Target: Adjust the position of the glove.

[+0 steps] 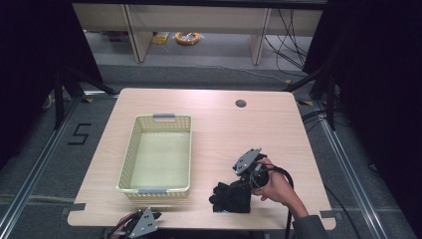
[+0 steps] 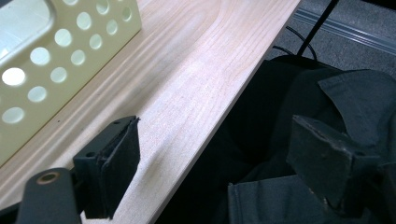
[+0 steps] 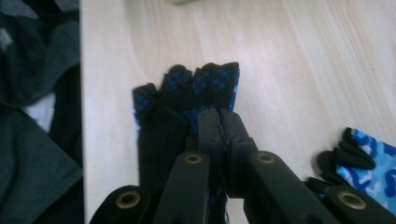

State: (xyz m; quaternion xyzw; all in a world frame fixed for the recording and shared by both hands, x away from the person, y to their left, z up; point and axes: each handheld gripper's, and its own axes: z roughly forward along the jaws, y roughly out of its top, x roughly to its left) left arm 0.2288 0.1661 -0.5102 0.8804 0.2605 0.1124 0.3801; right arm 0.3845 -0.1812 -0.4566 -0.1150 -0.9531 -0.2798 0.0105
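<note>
A black glove with blue dots (image 3: 187, 100) lies flat on the wooden table (image 3: 299, 70), its fingers pointing away from me. My right gripper (image 3: 219, 119) is shut, its tips pressed together over the glove's palm; I cannot make out any fabric pinched between them. A second glove, blue-patterned with black fingertips (image 3: 359, 156), lies just to the right. From above, both gloves form a dark heap (image 1: 230, 197) near the table's front edge, with the right gripper (image 1: 242, 185) in a hand right behind it. My left gripper (image 2: 219, 168) hangs open at the table's front edge (image 1: 149, 219), holding nothing.
A pale yellow perforated basket (image 1: 128, 159) stands left of centre with nothing in it. Its wall (image 2: 56, 70) is close on the left gripper's left. The table (image 1: 239, 129) has a small round hole (image 1: 241, 103) at the back. Dark clothing (image 2: 327, 93) lies below the front edge.
</note>
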